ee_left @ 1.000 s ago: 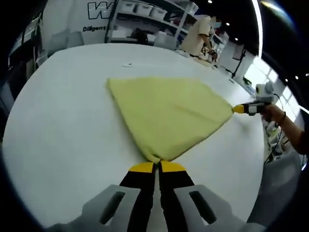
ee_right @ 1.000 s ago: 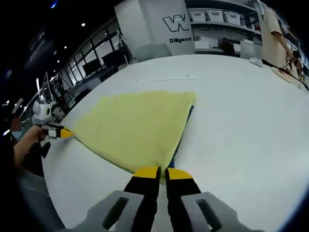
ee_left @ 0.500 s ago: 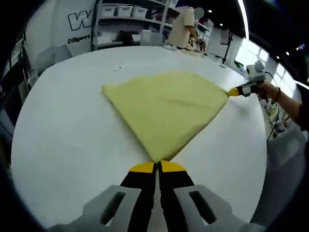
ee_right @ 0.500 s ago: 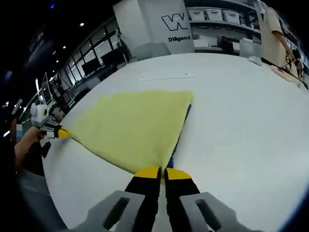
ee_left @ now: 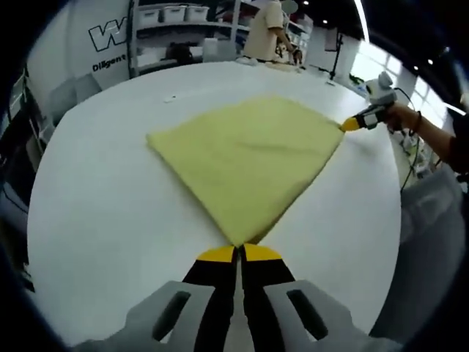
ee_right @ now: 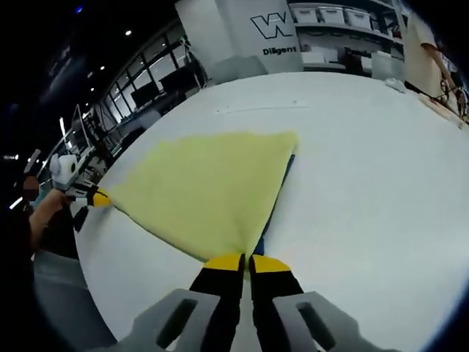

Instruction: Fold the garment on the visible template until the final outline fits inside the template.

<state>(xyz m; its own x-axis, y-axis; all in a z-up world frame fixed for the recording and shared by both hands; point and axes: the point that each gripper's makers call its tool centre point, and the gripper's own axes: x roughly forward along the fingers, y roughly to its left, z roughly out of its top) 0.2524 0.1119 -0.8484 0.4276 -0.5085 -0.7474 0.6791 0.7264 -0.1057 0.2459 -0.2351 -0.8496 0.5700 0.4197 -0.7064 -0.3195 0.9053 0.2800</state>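
A pale yellow garment [ee_left: 249, 154] lies spread on the white table [ee_left: 102, 213], stretched between two corners. My left gripper [ee_left: 238, 251] is shut on its near corner in the left gripper view. My right gripper [ee_left: 350, 125] comes in from the right there, pinching the far right corner. In the right gripper view my right gripper [ee_right: 244, 260] is shut on the garment [ee_right: 205, 194] at its near corner, and the left gripper [ee_right: 99, 196] holds the far left corner. A dark blue template edge [ee_right: 278, 191] peeks out along the garment's right side.
A person's hand [ee_left: 399, 117] holds the right gripper. Another person [ee_left: 267, 29] stands at a far bench. Shelves with white bins [ee_right: 344, 22] and a white panel with lettering [ee_right: 278, 37] line the back. The table's rim [ee_right: 88, 279] runs close at left.
Both views have shifted a little as the hands moved. In the left gripper view the garment has spread wider and flatter, with the right gripper higher in the view.
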